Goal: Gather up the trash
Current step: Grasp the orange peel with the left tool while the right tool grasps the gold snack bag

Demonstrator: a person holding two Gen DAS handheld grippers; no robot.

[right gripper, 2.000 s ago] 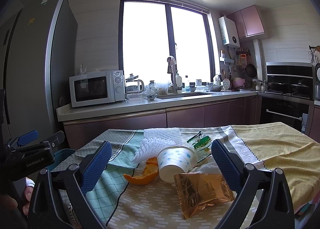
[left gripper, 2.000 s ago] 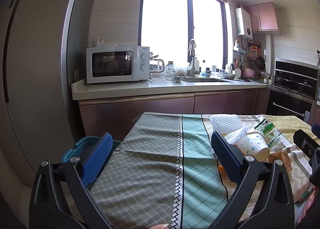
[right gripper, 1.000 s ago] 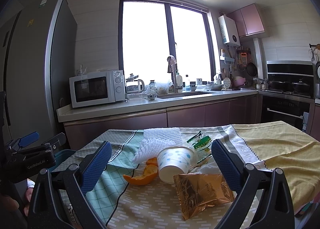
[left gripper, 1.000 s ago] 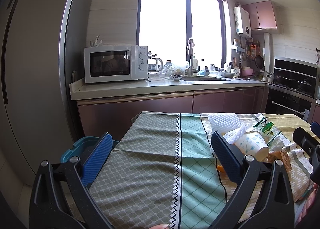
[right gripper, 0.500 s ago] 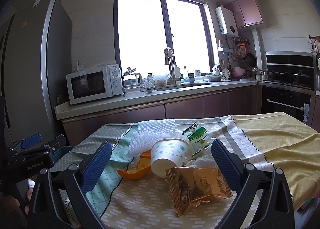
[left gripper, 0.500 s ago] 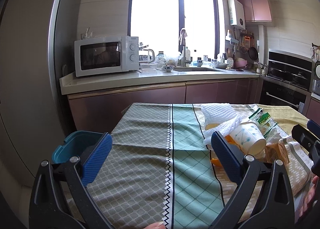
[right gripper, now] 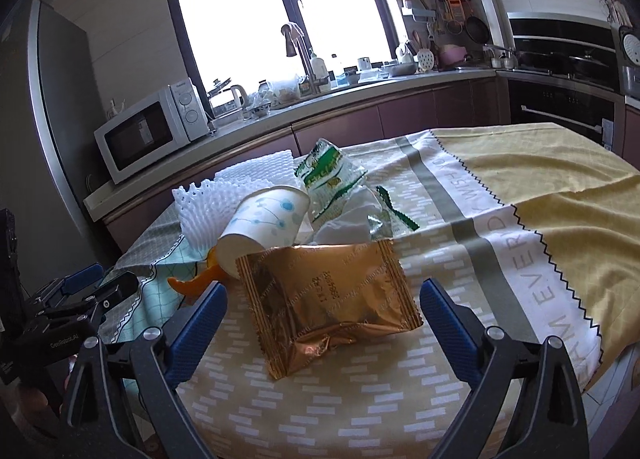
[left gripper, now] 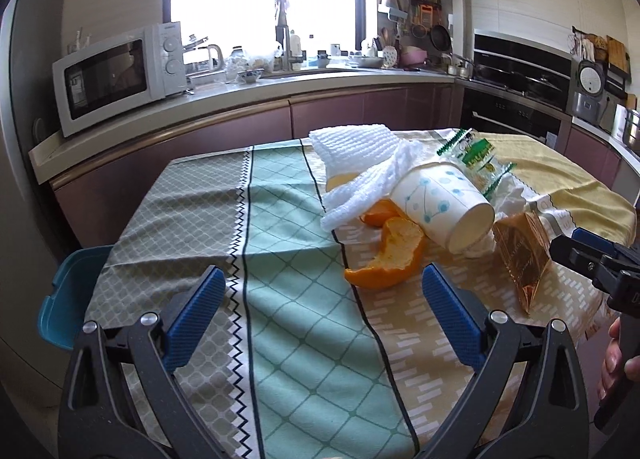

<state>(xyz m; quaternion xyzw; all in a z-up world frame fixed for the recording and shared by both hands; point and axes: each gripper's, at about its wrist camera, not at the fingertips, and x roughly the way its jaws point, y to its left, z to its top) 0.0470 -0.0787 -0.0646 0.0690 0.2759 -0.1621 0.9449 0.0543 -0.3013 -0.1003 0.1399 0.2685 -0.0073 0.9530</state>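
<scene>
Trash lies in a heap on the clothed table (left gripper: 280, 299): orange peel (left gripper: 388, 259), a tipped paper cup (left gripper: 440, 203), white foam netting (left gripper: 360, 163), a green wrapper (left gripper: 476, 155) and a gold foil packet (left gripper: 520, 255). My left gripper (left gripper: 320, 307) is open and empty, just short of the peel. My right gripper (right gripper: 322, 317) is open, its jaws either side of the gold packet (right gripper: 324, 299), not touching it. The cup (right gripper: 264, 223), netting (right gripper: 224, 195), green wrapper (right gripper: 332, 175) and peel (right gripper: 200, 279) lie behind it.
A teal bin (left gripper: 68, 299) stands off the table's left edge. A counter with a microwave (left gripper: 116, 75), sink and oven runs along the back. The yellow cloth section (right gripper: 540, 179) lies to the right. The left gripper shows at the left of the right wrist view (right gripper: 76, 299).
Both grippers have tilted down and moved forward over the table. The left one has swung right toward the peel; the right one has closed in around the gold packet.
</scene>
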